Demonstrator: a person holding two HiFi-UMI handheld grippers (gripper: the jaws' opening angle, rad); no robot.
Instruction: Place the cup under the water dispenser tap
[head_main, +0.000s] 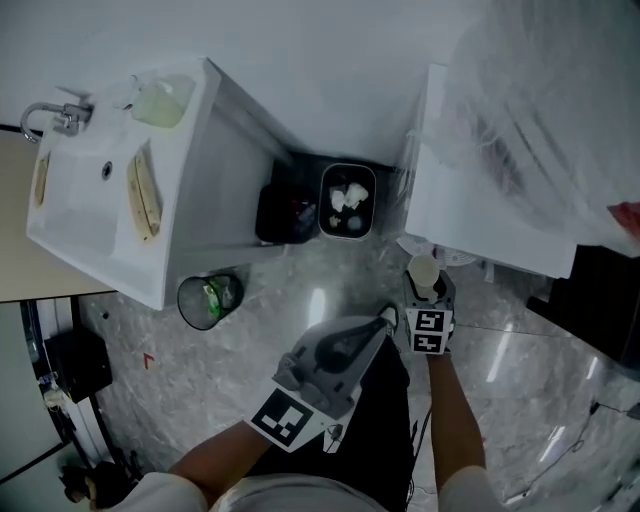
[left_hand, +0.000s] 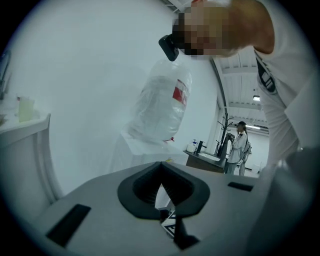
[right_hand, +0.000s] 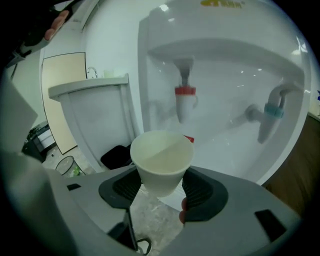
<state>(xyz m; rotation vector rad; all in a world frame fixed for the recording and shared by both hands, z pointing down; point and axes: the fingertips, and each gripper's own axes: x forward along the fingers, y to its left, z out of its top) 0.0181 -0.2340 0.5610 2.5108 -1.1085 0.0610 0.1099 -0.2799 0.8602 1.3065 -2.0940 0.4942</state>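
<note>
Right gripper (head_main: 425, 288), head view: pinching a white cup (head_main: 423, 270), with the water dispenser (head_main: 480, 220) just ahead and the left gripper (head_main: 380, 322) close beside. Left gripper view: jaws pressed together, holding nothing; the bottle (left_hand: 162, 107) ahead bears a red label, unreadable. Right gripper view: cup upright between the pads, red tap (right_hand: 184, 97) ahead and above, blue tap (right_hand: 272, 112) further right; the yellow lettering (right_hand: 222, 3) is illegible.

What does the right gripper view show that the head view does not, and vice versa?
Only the right gripper view: the red tap and the blue tap. Only the head view: the left gripper and the white bin. Both: the cup clamped in the right gripper, and the mesh bin on the floor.
</note>
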